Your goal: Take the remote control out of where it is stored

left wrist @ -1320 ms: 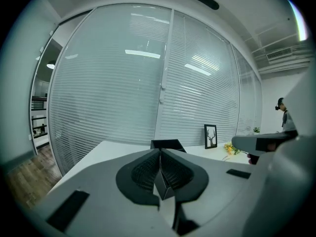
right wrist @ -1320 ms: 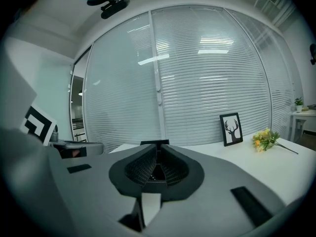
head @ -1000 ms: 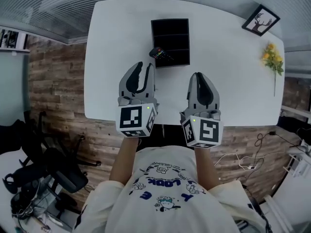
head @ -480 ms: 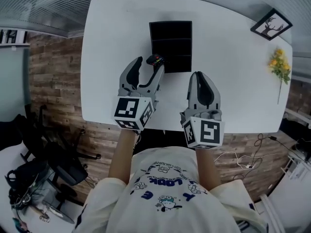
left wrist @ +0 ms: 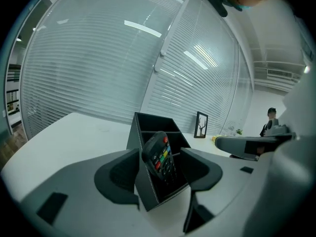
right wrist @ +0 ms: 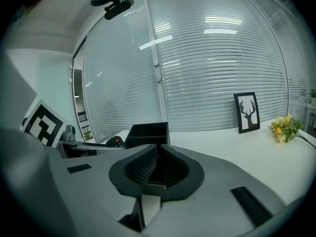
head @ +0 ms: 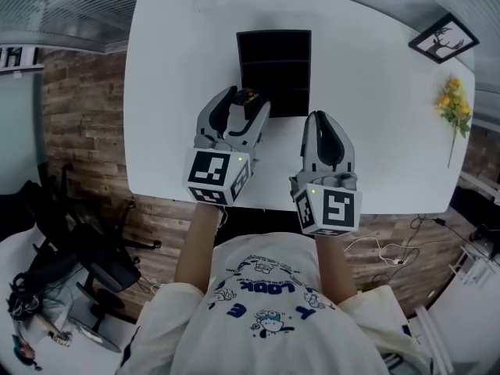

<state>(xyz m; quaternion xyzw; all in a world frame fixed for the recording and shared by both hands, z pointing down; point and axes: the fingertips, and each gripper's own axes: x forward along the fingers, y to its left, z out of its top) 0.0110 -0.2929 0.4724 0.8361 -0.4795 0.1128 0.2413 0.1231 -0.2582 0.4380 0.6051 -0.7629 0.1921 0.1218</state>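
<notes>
On the white table (head: pixel 172 76) a black box (left wrist: pixel 145 181) with several compartments stands in the upper middle of the head view. The remote control (left wrist: pixel 160 157) is in the compartment of this box that is nearest to the person. It stands tilted there, its upper end rises above the rim, and its coloured buttons face the left gripper's camera. The left gripper (head: pixel 244 104) is just below the box in the head view, at the box's lower left corner. Its jaws have just been opening and now stand wide apart. In the left gripper view, the remote control and the near corner of the box are between the two jaws, but the pads do not press on either of them. The right gripper (head: pixel 322 119) is to the right of the left one, just below the lower right corner of the box. Its jaws are closed together and nothing is between them. At the upper right of the head view a framed picture of a deer (head: pixel 443 39) stands on the table, and yellow flowers (head: pixel 451 104) lie a little below it.
</notes>
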